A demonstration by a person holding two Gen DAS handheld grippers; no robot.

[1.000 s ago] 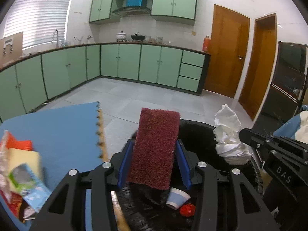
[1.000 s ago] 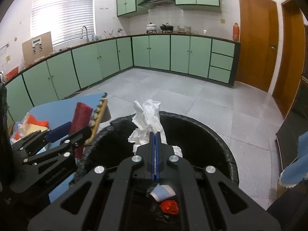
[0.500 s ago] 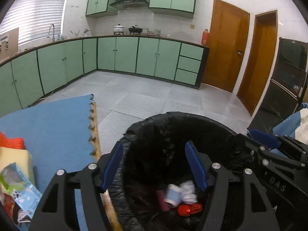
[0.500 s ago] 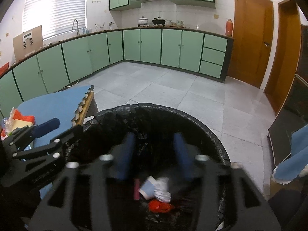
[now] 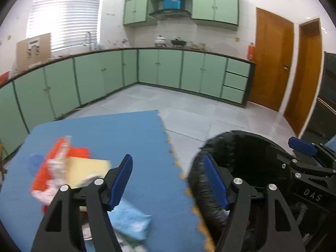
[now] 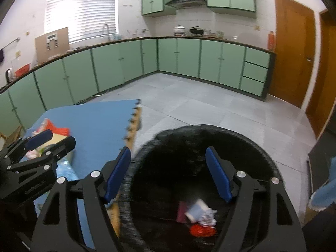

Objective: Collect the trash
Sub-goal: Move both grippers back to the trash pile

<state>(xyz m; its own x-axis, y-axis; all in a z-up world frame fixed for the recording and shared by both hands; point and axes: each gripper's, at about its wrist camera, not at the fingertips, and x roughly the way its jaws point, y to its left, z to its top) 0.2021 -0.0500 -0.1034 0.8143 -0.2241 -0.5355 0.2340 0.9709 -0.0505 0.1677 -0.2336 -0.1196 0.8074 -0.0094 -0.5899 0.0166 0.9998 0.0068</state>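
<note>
My left gripper (image 5: 168,180) hovers over the edge of the blue foam mat (image 5: 126,130), its jaws opening with nothing between them. To its left on the mat lies a trash pile: an orange wrapper (image 5: 56,157), a yellow sponge (image 5: 88,170) and a light blue packet (image 5: 132,220). My right gripper (image 6: 168,175) is above the left rim of the black-lined bin (image 6: 199,138), its jaws also opening and empty. In the bin lie a maroon scouring pad (image 6: 181,210), a paper cup (image 6: 196,209), a white tissue (image 6: 208,218) and a red scrap (image 6: 201,231).
Green base cabinets (image 5: 159,71) run along the far walls behind a grey tiled floor (image 6: 210,105). Two wooden doors (image 5: 273,58) stand at the right, beside a dark appliance (image 5: 327,96). A blue cloth (image 6: 323,193) shows at the right edge.
The left gripper let go of the maroon pad and the right let go of the tissue; both now lie in the bin. Both grippers opened and swung left toward the mat.
</note>
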